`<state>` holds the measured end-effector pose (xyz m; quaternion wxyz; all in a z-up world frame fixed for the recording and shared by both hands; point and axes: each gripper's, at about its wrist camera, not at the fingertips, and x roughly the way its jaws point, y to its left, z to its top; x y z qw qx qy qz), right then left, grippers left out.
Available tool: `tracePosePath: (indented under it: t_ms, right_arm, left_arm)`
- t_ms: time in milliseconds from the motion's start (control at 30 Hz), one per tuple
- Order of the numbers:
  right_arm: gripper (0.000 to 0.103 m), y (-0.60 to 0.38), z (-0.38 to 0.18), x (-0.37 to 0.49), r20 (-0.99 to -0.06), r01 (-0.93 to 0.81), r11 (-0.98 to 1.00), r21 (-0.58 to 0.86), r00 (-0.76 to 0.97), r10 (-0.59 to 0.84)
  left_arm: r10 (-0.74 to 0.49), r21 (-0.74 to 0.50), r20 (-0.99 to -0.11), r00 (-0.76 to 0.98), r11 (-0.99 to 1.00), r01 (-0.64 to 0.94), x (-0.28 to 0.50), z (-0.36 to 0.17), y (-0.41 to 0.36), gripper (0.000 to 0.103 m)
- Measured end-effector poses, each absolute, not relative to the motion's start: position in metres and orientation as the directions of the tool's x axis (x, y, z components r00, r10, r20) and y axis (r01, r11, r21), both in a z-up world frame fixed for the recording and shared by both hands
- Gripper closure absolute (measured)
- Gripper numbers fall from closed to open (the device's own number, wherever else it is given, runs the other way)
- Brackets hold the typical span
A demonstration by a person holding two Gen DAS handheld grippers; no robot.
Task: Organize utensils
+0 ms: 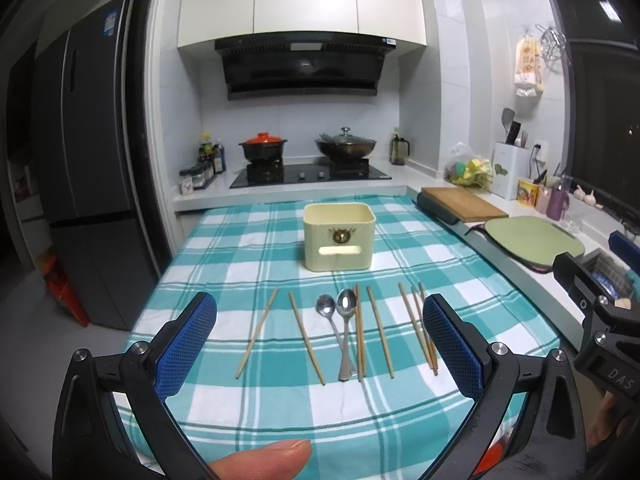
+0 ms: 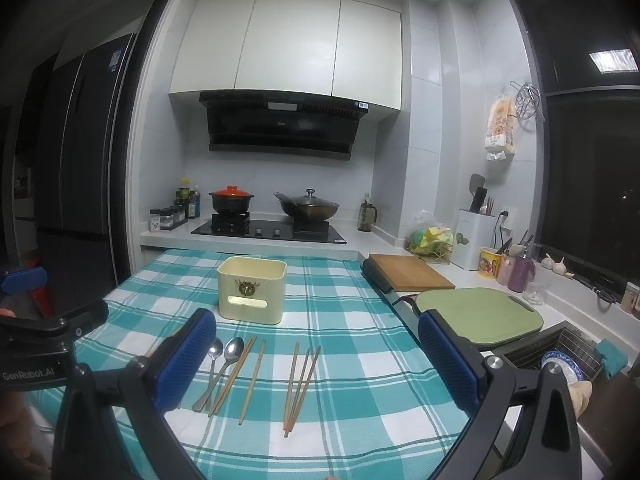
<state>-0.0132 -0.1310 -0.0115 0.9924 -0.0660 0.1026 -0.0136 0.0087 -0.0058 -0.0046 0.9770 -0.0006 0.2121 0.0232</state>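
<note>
Left gripper (image 1: 320, 344): jaws apart, empty.
Right gripper (image 2: 318, 360): likewise.
Chopsticks (image 1: 306, 338): ahead, light, stiff; pinch midway.
Spoons (image 1: 344, 320): slippery; take the handles.
Holder (image 1: 338, 242): beyond.

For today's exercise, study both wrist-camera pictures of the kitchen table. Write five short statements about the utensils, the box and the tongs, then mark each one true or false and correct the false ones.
1. Two metal spoons lie among the chopsticks on the checked cloth. True.
2. The cream box already holds several chopsticks. False: no utensil shows in it; all lie on the cloth.
3. The left tongs are open and hold nothing. True.
4. The right tongs are shut on a spoon. False: they are open and empty.
5. The box stands nearer the camera than the utensils. False: it stands behind them, toward the stove.
</note>
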Motion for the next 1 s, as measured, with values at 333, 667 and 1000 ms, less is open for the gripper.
tracePosePath:
  t_ms: [333,667,1000]
  right_arm:
    - [0.0,-0.14,-0.011,-0.009,-0.208,0.029,0.991,-0.127,0.977,-0.055]
    - [0.0,-0.143,-0.014,-0.008,-0.218,0.03,0.992,-0.123,0.974,-0.057]
    - [0.0,-0.149,-0.015,-0.009,-0.226,0.029,0.993,-0.113,0.973,-0.054]
  left_arm:
    - [0.016,0.013,-0.435,0.9,1.0,-0.012,0.012,-0.005,-0.011,0.0]
    - [0.002,0.012,-0.455,0.89,1.0,0.004,0.015,-0.007,-0.015,0.0]
    - [-0.013,0.0,-0.462,0.887,1.0,0.014,0.017,-0.008,-0.017,0.0]
